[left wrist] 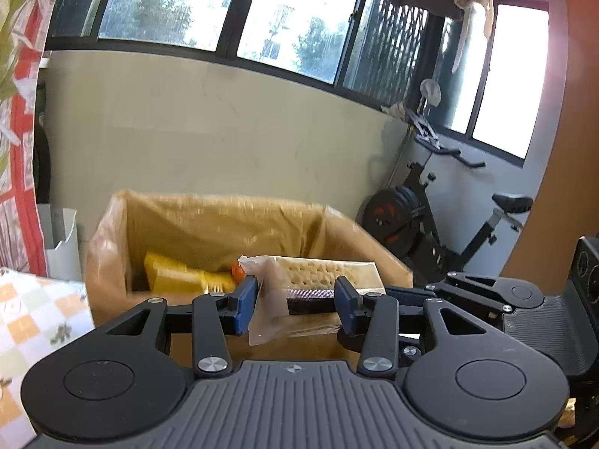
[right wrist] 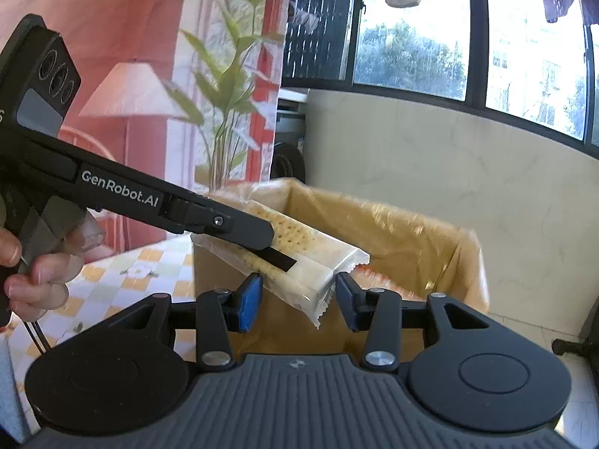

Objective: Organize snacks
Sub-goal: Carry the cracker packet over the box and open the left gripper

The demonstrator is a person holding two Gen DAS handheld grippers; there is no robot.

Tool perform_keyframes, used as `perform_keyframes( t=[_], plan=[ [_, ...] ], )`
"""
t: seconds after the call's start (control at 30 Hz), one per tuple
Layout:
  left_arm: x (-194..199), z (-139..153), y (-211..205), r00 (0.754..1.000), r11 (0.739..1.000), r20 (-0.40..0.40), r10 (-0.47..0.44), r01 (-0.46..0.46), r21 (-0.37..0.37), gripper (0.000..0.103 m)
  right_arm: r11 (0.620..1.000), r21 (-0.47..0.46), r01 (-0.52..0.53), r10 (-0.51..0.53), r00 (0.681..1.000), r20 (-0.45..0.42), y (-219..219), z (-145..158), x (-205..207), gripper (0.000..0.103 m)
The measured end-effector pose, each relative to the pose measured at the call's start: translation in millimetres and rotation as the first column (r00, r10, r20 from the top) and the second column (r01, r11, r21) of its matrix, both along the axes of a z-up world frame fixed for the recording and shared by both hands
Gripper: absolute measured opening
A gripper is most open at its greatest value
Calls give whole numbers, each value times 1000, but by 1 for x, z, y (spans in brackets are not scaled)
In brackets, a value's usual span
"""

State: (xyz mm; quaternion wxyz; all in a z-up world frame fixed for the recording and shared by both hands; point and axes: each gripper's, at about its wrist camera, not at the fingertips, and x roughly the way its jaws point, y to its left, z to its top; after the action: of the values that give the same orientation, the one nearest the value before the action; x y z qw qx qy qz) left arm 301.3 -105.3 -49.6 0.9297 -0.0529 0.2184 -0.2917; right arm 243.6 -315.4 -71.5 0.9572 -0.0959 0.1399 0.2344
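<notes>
Crackers in a clear wrapper, the cracker pack (left wrist: pixel 322 273), hang above the open cardboard box (left wrist: pixel 112 232), clamped across the middle by the left tool (left wrist: pixel 297 301). Right tool (right wrist: pixel 297 299) is spread wide, its pads flanking the pack's crimped end, gripping nothing (contact looks unlikely, though blur hides it). Step in hand: boxing this pack. Next comes lowering it beside the yellow packet (left wrist: pixel 176 273), then releasing.

grippers x2 (left wrist: pixel 295 307) (right wrist: pixel 297 301) | cracker pack x1 (left wrist: pixel 322 273) | box x1 (left wrist: pixel 224 220)
</notes>
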Motion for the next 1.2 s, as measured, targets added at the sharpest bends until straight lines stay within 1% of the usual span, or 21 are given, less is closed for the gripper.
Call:
perform_keyframes(
  t=[0.1,0.23,0.33,0.4,0.5,0.63,0.77,1.0,1.1,1.2],
  plan=[
    [18,7,-5,1000,1000,7,-9,9,16,47,1000,-3,-2,2,1000,-3,-1,8,23,46],
    [46,12,-9,1000,1000,-21,-11,11,22,47,1000,-6,1,-1,1000,-24,-6,14,51,46],
    [61,9,-11,999,999,-34,-2,3,39,47,1000,2,8,-8,999,-39,-7,14,70,46],
    [71,5,-14,999,998,-46,6,-3,65,47,1000,3,11,-11,998,-66,-8,11,83,46],
    [79,-2,-18,997,997,-68,24,-19,80,48,1000,-6,15,-16,994,-108,-8,6,99,46],
    [81,-11,-18,994,996,-96,43,-35,86,52,1000,-11,22,-23,989,-147,-7,-2,106,46],
    [84,-14,-24,994,993,-102,50,-38,113,56,999,-26,22,-26,985,-172,-6,-8,109,46],
    [88,-15,-25,991,992,-121,56,-41,123,58,999,-30,35,-40,978,-203,-4,-11,111,48],
    [89,-16,-25,990,992,-130,59,-43,122,59,999,-20,48,-51,976,-210,-4,-10,111,51],
    [89,-13,-23,990,989,-118,78,-62,134,61,997,-30,77,-81,976,-202,-5,-9,110,58]
  ],
)
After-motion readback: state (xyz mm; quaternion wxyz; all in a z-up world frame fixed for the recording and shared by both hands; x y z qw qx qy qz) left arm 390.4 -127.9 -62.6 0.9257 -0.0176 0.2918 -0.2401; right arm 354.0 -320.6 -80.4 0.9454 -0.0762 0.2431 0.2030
